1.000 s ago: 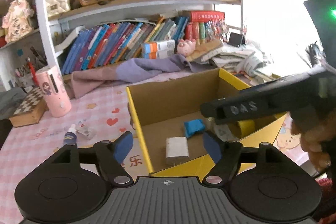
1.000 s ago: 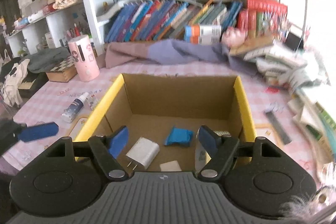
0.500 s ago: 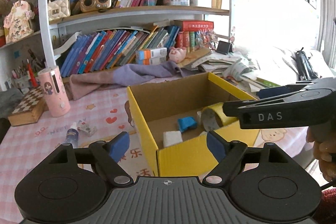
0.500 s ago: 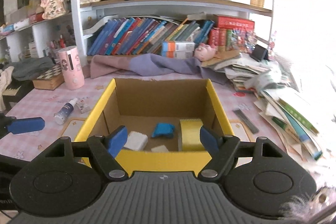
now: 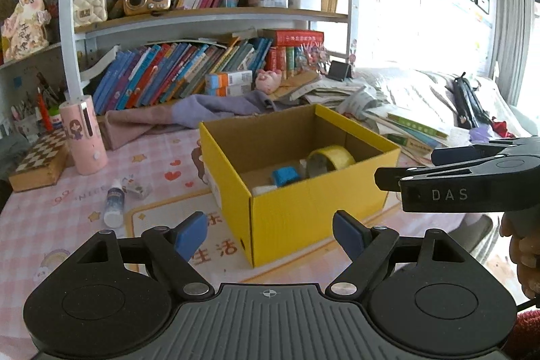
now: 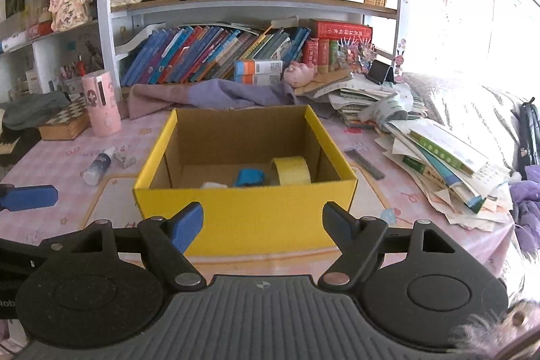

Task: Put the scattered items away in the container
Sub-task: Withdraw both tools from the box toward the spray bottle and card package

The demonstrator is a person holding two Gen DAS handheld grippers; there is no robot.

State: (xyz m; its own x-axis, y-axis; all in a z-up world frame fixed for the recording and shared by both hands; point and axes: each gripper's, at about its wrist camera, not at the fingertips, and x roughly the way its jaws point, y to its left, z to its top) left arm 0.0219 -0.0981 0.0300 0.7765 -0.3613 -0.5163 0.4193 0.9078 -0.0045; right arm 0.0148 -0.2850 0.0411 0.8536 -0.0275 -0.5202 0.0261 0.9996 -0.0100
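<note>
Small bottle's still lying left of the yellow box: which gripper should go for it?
Probably left. The bottle lies just ahead of the left gripper, whose jaws stand empty; from the right gripper the box sits between.

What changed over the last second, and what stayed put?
Both grippers drew back from the yellow box, left gripper and right gripper empty, jaws open. The tape roll, blue item and spray bottle kept their places.
</note>
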